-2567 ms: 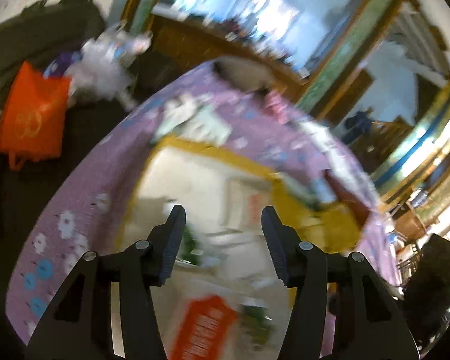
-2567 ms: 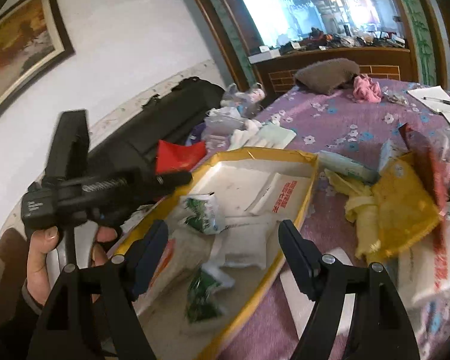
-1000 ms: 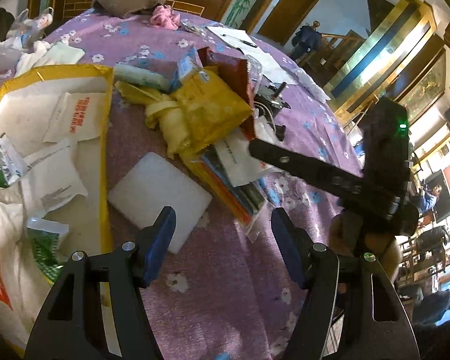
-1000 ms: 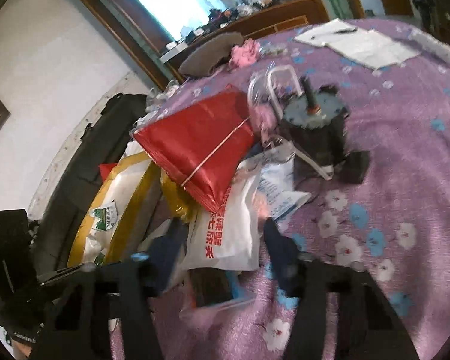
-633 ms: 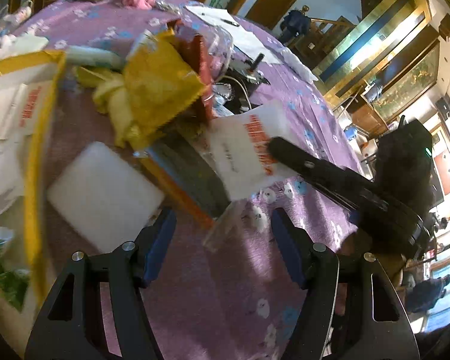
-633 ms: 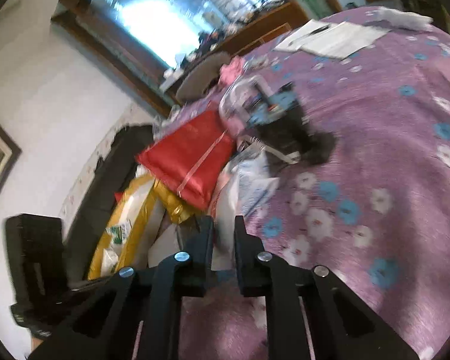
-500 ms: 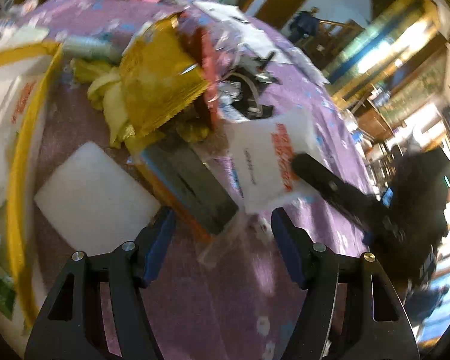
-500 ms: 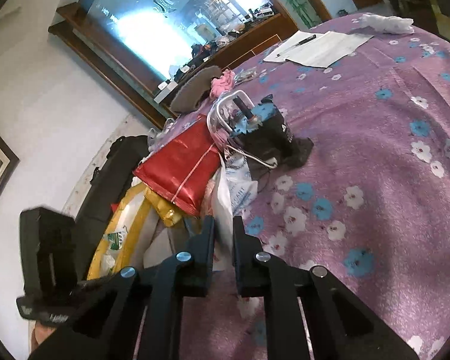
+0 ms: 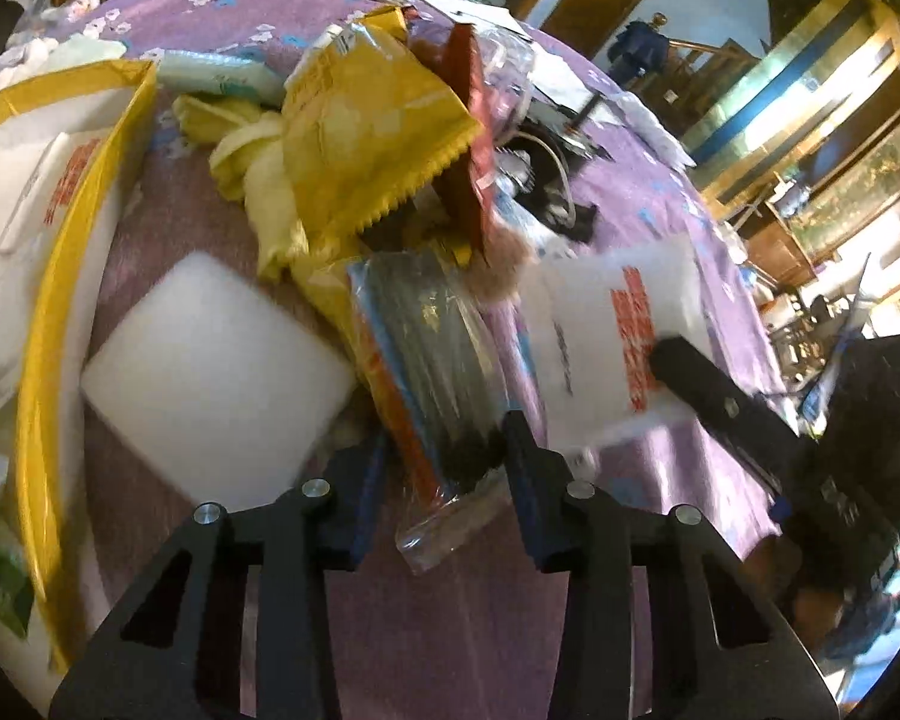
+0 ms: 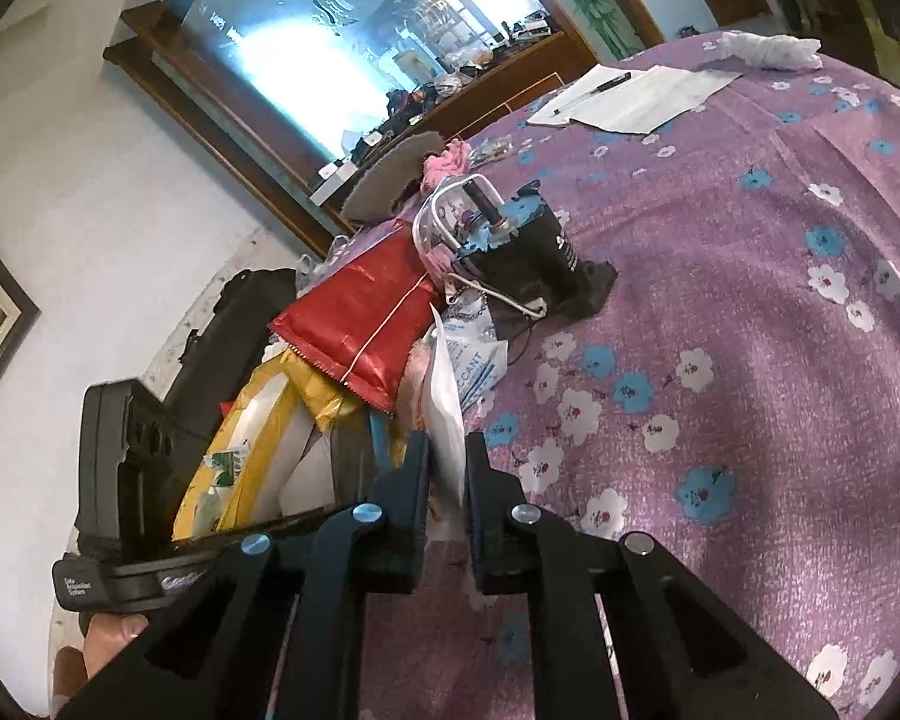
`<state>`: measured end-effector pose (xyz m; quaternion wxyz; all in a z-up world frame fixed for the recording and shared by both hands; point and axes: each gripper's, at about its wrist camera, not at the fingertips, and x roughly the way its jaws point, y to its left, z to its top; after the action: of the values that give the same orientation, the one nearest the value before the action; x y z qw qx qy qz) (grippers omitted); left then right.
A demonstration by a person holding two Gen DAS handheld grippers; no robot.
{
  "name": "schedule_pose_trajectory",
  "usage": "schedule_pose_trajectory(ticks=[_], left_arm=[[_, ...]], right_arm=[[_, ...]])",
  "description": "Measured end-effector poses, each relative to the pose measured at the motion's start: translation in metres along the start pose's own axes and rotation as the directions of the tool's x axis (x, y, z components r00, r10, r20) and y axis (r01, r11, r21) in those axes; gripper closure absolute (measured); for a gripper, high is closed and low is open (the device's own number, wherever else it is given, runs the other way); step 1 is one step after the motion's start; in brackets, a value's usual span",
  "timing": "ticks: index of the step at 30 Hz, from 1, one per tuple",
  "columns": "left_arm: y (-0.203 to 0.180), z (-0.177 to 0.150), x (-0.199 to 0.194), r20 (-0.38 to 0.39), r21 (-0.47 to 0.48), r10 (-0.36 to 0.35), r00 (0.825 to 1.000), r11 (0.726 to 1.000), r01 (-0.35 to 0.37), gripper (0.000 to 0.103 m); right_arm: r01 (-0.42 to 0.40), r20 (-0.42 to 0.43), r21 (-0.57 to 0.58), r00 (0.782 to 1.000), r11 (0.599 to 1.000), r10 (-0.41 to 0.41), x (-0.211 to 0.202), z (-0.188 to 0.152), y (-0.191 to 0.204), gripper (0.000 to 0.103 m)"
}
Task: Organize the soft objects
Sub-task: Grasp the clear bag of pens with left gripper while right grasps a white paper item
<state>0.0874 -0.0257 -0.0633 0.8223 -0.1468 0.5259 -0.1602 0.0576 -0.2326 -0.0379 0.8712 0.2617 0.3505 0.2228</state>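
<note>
On the purple flowered tablecloth (image 9: pixel 450 630) lies a heap of soft packets. A clear plastic pack (image 9: pixel 438 372) with dark contents and an orange edge sticks out of the heap. My left gripper (image 9: pixel 444 456) has its jaws closing on that pack's near end, and both fingers touch its sides. My right gripper (image 10: pixel 447 450) is shut on the edge of a white pouch (image 10: pixel 447 396) with red print, held upright. From the left wrist view that pouch (image 9: pixel 600 330) hangs at the right gripper's (image 9: pixel 672 354) tip, just right of the heap.
A yellow-rimmed bag (image 9: pixel 48 300) of white pouches lies at the left, with a white foam pad (image 9: pixel 210 360) beside it. In the heap are a yellow packet (image 9: pixel 366 132) and a red packet (image 10: pixel 366 318). A black device (image 10: pixel 522 252) and papers (image 10: pixel 630 96) lie farther back.
The left gripper dropped closer to the heap and its jaws narrowed around the clear pack. The right gripper shut on the white pouch and pulled it out of the heap.
</note>
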Motion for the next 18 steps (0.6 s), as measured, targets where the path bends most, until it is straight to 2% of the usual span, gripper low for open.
schedule_pose_trajectory(ticks=[4,9,14,18], left_arm=[[0.002,-0.015,-0.012,-0.004,0.001,-0.067,0.998,0.998,0.067,0.069],[0.006,-0.022,-0.025,0.022,0.011,-0.081,0.996,0.997,0.08,0.069],[0.004,-0.023,-0.038,0.052,0.026,-0.094,0.994,0.995,0.093,0.072],[0.011,-0.02,-0.052,0.07,0.011,-0.125,0.99,0.992,0.125,0.074]], right_arm=[[-0.023,-0.012,0.002,1.0,1.0,0.023,-0.003,-0.005,0.005,0.097],[-0.03,0.012,-0.029,0.999,0.999,0.03,-0.014,-0.016,0.02,0.098],[-0.038,-0.005,-0.062,0.999,0.997,0.038,-0.016,-0.019,0.039,0.098],[-0.009,-0.013,-0.138,1.0,0.99,0.007,-0.013,-0.013,0.053,0.098]])
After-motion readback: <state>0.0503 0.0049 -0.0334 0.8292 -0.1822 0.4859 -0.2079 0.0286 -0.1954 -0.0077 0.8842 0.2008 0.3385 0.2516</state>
